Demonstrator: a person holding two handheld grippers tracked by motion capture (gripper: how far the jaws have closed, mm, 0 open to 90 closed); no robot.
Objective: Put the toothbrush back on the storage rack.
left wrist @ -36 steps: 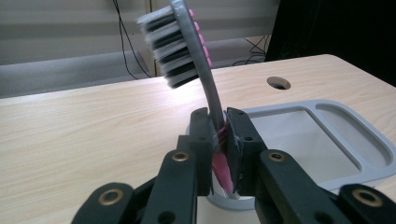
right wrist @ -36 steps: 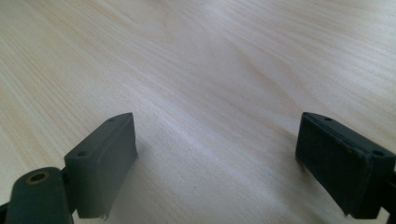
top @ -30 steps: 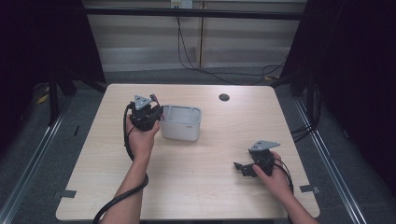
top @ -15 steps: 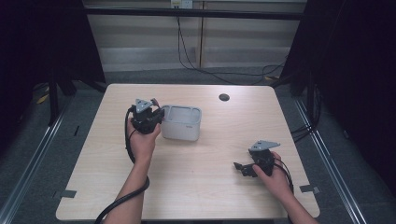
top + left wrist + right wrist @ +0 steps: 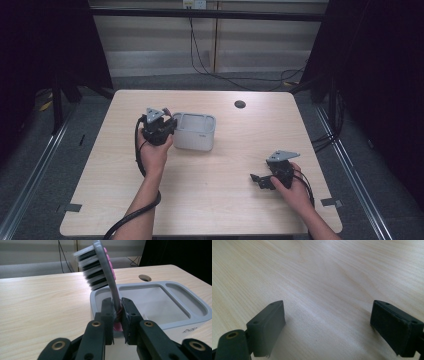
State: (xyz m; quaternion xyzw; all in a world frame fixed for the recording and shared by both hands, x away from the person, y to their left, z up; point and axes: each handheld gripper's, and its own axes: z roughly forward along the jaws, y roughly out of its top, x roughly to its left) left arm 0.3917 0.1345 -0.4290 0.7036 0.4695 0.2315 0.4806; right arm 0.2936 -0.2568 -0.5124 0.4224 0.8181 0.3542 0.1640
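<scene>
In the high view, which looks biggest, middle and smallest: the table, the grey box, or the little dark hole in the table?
Largest to smallest in the high view:
1. table
2. grey box
3. dark hole
The sizes differ plainly, so nearness to the camera does not change the order.

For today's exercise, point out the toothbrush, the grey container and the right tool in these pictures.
toothbrush (image 5: 105, 265): left gripper view, on the grey back of its head.
grey container (image 5: 194, 141): high view, on its front wall.
right tool (image 5: 328, 331): right gripper view, midway between its open jaws.
</scene>
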